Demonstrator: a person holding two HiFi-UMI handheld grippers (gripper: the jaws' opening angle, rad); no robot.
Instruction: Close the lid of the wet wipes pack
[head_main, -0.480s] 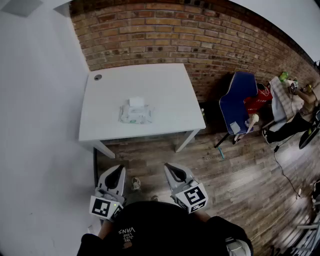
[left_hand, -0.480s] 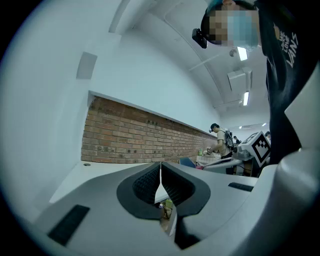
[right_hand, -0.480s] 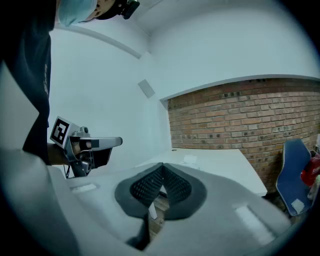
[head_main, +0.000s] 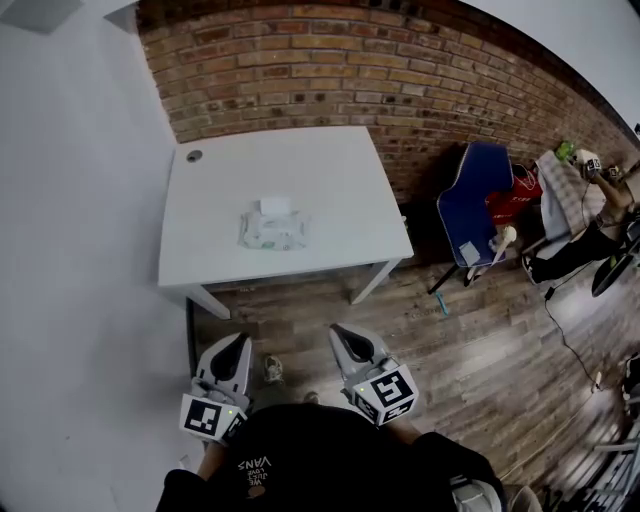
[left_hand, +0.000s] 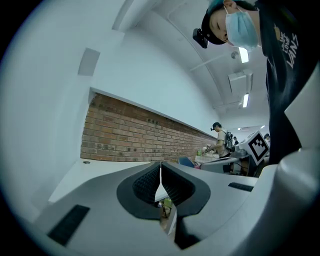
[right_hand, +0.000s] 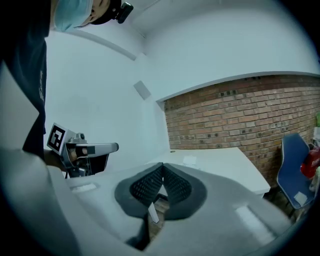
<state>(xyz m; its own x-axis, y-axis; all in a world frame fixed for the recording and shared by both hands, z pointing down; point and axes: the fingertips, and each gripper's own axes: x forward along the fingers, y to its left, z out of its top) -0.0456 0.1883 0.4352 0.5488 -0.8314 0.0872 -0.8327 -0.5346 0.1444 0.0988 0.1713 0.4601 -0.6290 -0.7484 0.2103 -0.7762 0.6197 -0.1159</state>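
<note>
Almost nothing has shifted since half a second ago: both grippers hang low near the person's body with only a slight drift, and the wet wipes pack (head_main: 272, 229) lies where it did on the white table (head_main: 330, 180).

From the head view, the pack sits near the middle of the table, well apart from both grippers and ahead of them, across a strip of wooden floor (head_main: 300, 320). It lies a little left of the line from the right gripper (head_main: 343, 336) and slightly right of the left gripper (head_main: 237, 344). Neither touches it.

Its long axis runs left to right, roughly parallel with the table's near edge. The lid (head_main: 273, 205) is open — a white flap raised on the far side, toward the brick wall (head_main: 400, 70).

The left gripper's jaws are pressed together with nothing between them, its ribbed pads (left_hand: 150, 182) meeting at the tips. The right gripper's jaws are likewise together and empty — in its own view the pack shows only as a small pale shape on the tabletop beyond the tips.
</note>
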